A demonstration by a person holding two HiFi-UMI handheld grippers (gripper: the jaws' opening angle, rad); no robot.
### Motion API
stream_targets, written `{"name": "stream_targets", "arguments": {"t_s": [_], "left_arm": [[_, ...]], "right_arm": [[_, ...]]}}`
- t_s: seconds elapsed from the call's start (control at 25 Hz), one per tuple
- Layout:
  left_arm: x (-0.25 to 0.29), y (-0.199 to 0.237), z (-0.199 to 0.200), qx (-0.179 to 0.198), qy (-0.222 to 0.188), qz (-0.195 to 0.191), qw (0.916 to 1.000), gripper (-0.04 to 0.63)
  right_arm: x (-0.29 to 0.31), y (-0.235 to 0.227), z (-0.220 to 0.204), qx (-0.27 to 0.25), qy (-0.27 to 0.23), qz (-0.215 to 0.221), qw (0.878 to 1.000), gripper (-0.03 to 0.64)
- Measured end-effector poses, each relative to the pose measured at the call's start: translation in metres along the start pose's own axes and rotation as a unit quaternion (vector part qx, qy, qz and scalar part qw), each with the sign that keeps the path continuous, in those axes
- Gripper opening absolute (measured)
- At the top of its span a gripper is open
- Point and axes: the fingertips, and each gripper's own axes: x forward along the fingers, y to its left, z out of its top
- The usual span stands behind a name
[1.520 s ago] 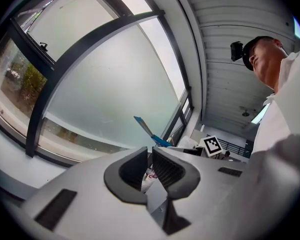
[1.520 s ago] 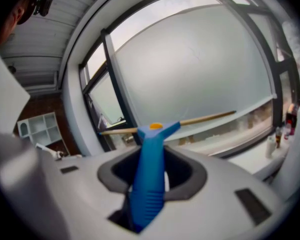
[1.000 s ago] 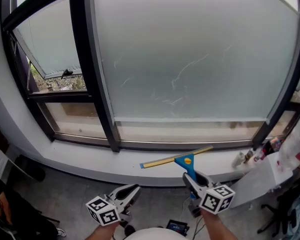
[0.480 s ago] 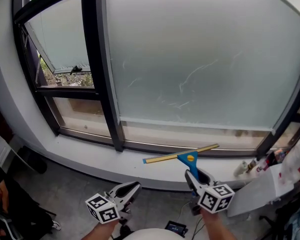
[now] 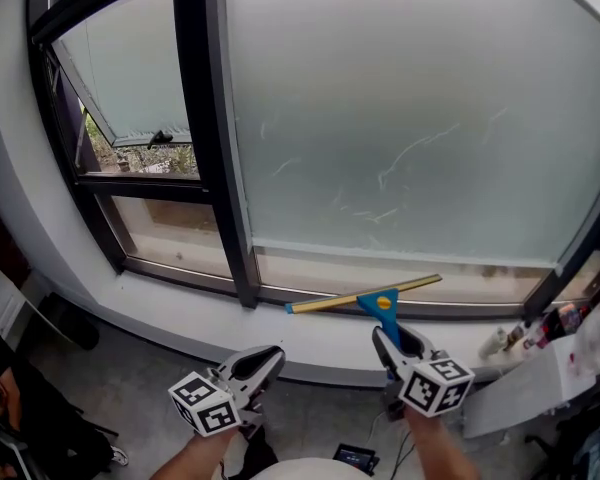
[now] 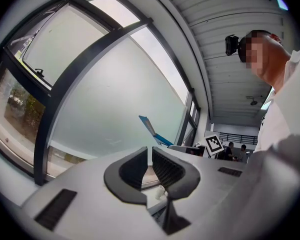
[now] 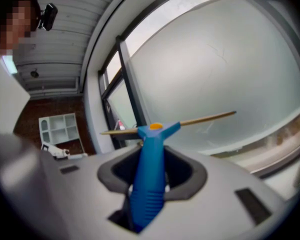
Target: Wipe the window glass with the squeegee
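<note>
A blue-handled squeegee (image 5: 380,306) with a long yellow blade is held up in front of the frosted window glass (image 5: 420,118), its blade near the pane's bottom edge. My right gripper (image 5: 393,340) is shut on its blue handle (image 7: 149,174), blade (image 7: 200,120) pointing at the glass. Whether the blade touches the glass I cannot tell. My left gripper (image 5: 265,360) hangs lower left of it, shut with nothing between its jaws (image 6: 150,164). In the left gripper view the squeegee (image 6: 152,131) shows in the distance.
A thick dark mullion (image 5: 215,138) divides the frosted pane from an open tilted sash (image 5: 120,68) at the left. A white sill (image 5: 180,313) runs below. A spray bottle (image 5: 500,343) and other items lie at the right end of the sill.
Both grippers have moved up and toward the window, and the squeegee blade has risen off the sill to the pane's lower edge. The head view has shifted left.
</note>
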Motion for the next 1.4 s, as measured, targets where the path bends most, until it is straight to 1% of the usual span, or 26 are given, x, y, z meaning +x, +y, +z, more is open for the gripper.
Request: {"name": "stream_targets", "arguments": {"t_s": [0.2, 0.36, 0.56, 0.72, 0.88, 1.04, 1.16, 1.4], "left_arm": [[0.004, 0.052, 0.044, 0.022, -0.003, -0.019, 0.9996, 0.052], [0.007, 0.097, 0.08, 0.041, 0.001, -0.037, 0.9985, 0.054], [0.005, 0.152, 0.121, 0.061, 0.004, -0.049, 0.9969, 0.054], [0.005, 0.184, 0.144, 0.064, 0.002, -0.057, 0.9963, 0.054], [0.014, 0.204, 0.149, 0.054, 0.003, -0.066, 0.9964, 0.054], [0.033, 0.216, 0.15, 0.047, 0.003, -0.071, 0.9964, 0.054], [0.055, 0.221, 0.155, 0.053, -0.001, -0.071, 0.996, 0.054], [0.104, 0.23, 0.17, 0.065, -0.02, -0.056, 0.9961, 0.054]], "right_arm": [[0.058, 0.019, 0.02, -0.005, -0.02, -0.014, 1.0, 0.144], [0.109, 0.033, 0.033, -0.007, -0.023, -0.03, 0.999, 0.144], [0.166, 0.049, 0.044, -0.011, -0.029, -0.05, 0.998, 0.144], [0.2, 0.058, 0.05, -0.016, -0.029, -0.064, 0.997, 0.144], [0.221, 0.057, 0.055, -0.016, -0.025, -0.073, 0.997, 0.144], [0.234, 0.045, 0.069, -0.026, -0.027, -0.078, 0.996, 0.144], [0.244, 0.029, 0.083, -0.037, -0.03, -0.074, 0.996, 0.144], [0.271, -0.008, 0.117, -0.051, -0.032, -0.055, 0.997, 0.144]]}}
